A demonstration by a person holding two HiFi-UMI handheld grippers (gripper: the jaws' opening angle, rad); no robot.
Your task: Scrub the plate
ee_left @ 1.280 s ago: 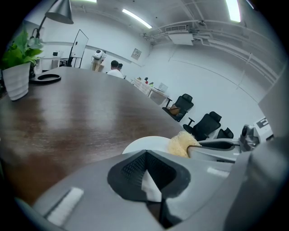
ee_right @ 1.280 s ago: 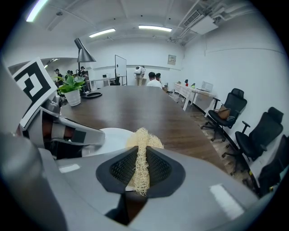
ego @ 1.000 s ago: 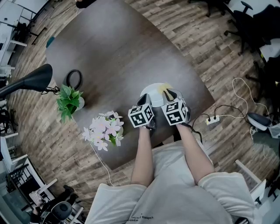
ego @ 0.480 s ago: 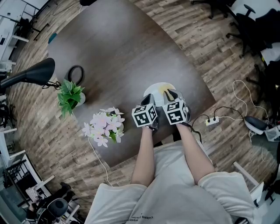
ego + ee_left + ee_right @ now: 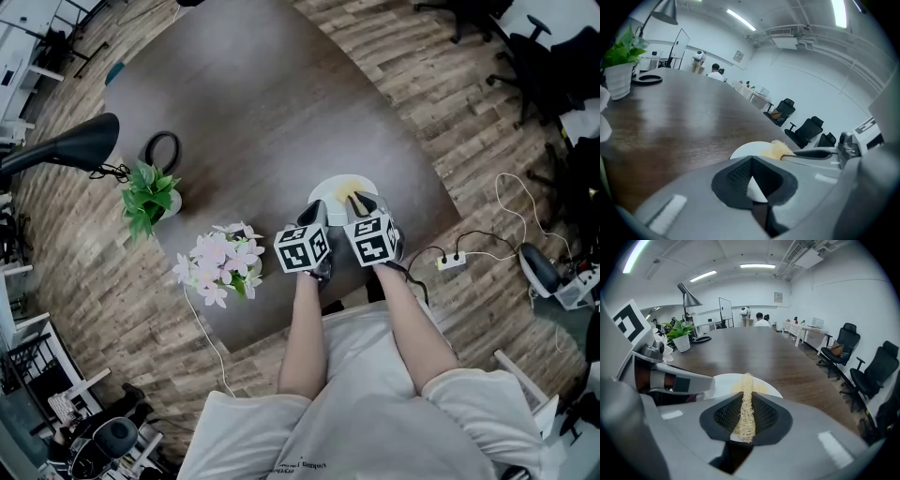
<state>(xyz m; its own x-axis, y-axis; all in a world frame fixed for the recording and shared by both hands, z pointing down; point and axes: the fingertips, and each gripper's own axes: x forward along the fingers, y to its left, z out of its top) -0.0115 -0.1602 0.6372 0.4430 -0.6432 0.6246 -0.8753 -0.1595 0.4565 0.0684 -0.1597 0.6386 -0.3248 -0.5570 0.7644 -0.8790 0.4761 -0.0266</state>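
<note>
Change: over the last second the left tongs (image 5: 319, 217) and right tongs (image 5: 362, 206) hardly move. The left one's marker cube nudges sideways and back (the head camera drifts too, so part of that may be the view).
Meaning: this looks like mid-scrub with short strokes rather than a new step, and both grips stay as they were.
Plate: the white plate (image 5: 328, 194) lies flat on the desk (image 5: 262, 112) near its edge closest to the person.
Left tongs: pinching the plate's near rim (image 5: 754, 190), with the white edge wedged between the dark pads.
Right tongs: pinching a yellow fibrous scrubber (image 5: 744, 404), whose free end rests on the plate (image 5: 717, 380).
Scrubber: from the head view it sits over the plate's right part (image 5: 355, 198).
Arms: both forearms reach forward from the lap side by side, the left forearm (image 5: 302, 328) nearly straight and the right forearm (image 5: 405, 323) angled inward. The tongs are close together and tipped down at the plate.
Risk: I judge the plate could slide if the rim grip slackens.
</note>
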